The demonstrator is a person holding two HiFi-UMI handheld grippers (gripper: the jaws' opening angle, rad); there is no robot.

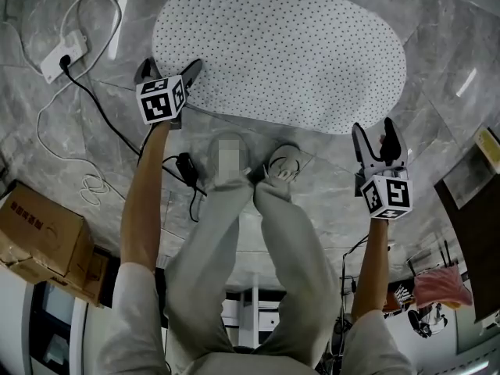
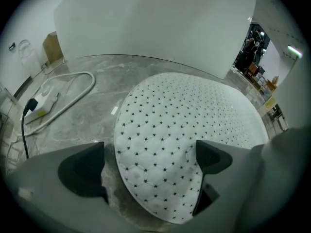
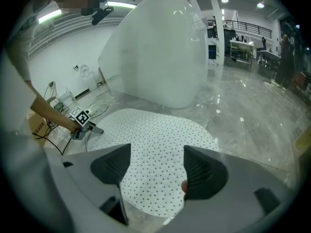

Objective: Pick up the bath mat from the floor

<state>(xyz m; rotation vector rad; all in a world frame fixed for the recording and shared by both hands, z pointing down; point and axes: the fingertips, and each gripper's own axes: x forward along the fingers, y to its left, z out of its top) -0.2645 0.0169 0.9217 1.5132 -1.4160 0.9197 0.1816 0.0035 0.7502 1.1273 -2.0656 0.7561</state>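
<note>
White bath mat (image 1: 281, 49), one, oval with small dark dots, lies flat on the floor. Two grippers, both with jaws wide apart and gripping nothing.

The left gripper (image 1: 169, 67) is at the mat's left near edge. In the left gripper view its jaws (image 2: 148, 154) straddle that edge, one jaw over the mat and the other over bare floor, and the pads do not press on the mat. The right gripper (image 1: 373, 127) sits just beside the mat's right near edge. In the right gripper view (image 3: 155, 161) the mat's rim shows between the spread jaws, with no contact visible.

One white power strip (image 1: 62, 57) lies left of the mat, well apart, with a white cable looped around it and one black cable (image 1: 109, 119) running toward the person's legs (image 1: 234, 272). Cardboard boxes (image 1: 43, 237), at least two, are stacked at the far left. The person's feet are just short of the mat's near edge.

Open floor lies right of the mat and beyond it. One large white rounded fixture (image 3: 160, 52) stands past the mat's far edge.

The floor (image 1: 437, 76) is grey marble-look, glossy with light reflections. The room is a big bright hall with ceiling lights.
</note>
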